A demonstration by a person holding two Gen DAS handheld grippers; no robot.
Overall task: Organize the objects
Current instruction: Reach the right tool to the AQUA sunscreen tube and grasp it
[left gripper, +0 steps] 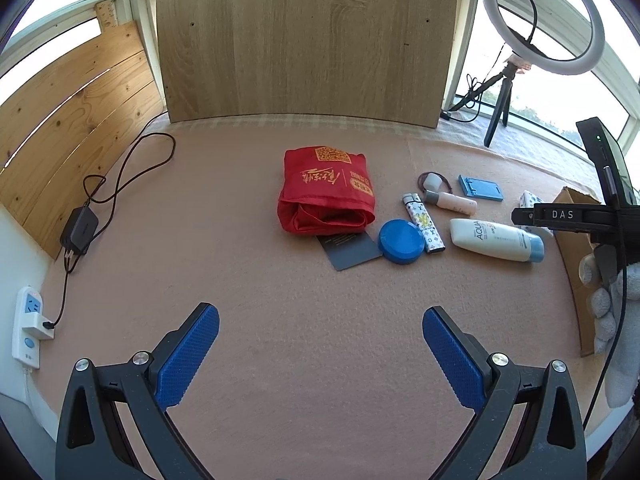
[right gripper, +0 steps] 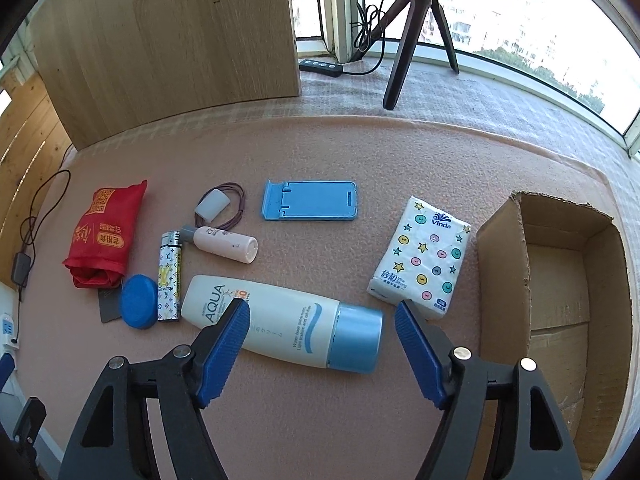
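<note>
Small items lie on a pink mat: a red folded bag (left gripper: 326,192) (right gripper: 105,234), a blue round tin (left gripper: 401,241) (right gripper: 139,301), a patterned lighter (left gripper: 424,223) (right gripper: 169,276), a white AQUA tube with blue cap (left gripper: 496,239) (right gripper: 288,320), a small pink bottle (right gripper: 224,243), a blue phone stand (right gripper: 310,200) and a tissue pack (right gripper: 422,262). My right gripper (right gripper: 322,322) is open, its jaws just above the AQUA tube. My left gripper (left gripper: 320,334) is open and empty, well short of the items.
An open cardboard box (right gripper: 560,300) stands at the right. A wooden board (left gripper: 308,40) leans at the back. A ring light on a tripod (left gripper: 544,20) stands back right. A charger with cable (left gripper: 79,230) and power strip (left gripper: 28,328) lie left.
</note>
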